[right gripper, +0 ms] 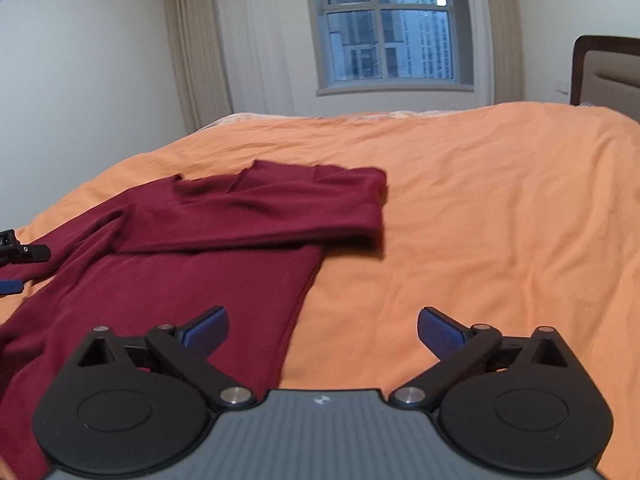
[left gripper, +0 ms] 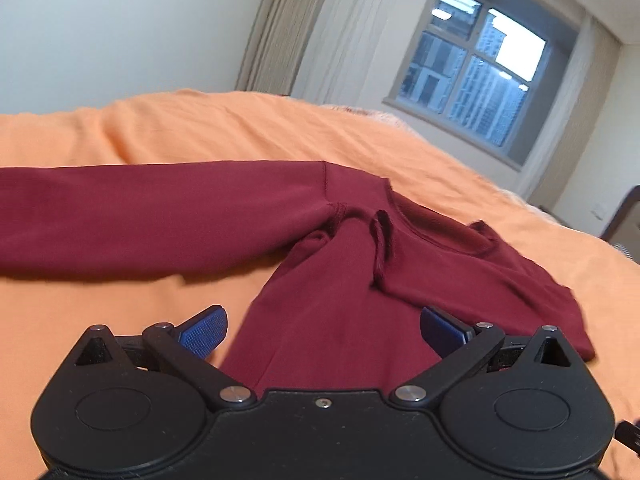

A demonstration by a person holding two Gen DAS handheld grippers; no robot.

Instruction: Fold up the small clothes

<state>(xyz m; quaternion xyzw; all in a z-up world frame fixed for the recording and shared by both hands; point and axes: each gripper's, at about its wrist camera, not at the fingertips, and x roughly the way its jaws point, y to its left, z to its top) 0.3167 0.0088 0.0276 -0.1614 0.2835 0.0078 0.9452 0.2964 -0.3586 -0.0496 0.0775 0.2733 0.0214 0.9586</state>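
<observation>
Left sleeve: laid out flat to the left across the sheet (left gripper: 120, 136), seen from the left wrist view
Shirt (left gripper: 340, 264): dark red, long-sleeved, lying on the orange sheet of the bed; body bunched and creased near the collar, hem end towards the cameras
Left gripper (left gripper: 323, 330): jaws spread wide, blue pads (left gripper: 202, 334) apart, holding nothing; it hovers low over the lower part of the shirt, the cloth lying between the two fingers; whether the pads touch the cloth cannot be told
Right sleeve (right gripper: 280, 204): folded over the chest, its cuff end reaching the shirt's right edge
Right gripper (right gripper: 323, 330): jaws wide apart, nothing held; left pad above the shirt's right edge, right pad above bare sheet (right gripper: 480, 220)
Left edge of right view: a part of the left gripper shows, black with a blue pad, above the shirt
Window (right gripper: 386, 24): in the far wall behind the bed, curtains on both sides
Headboard (right gripper: 604, 72): brown, at the far right
</observation>
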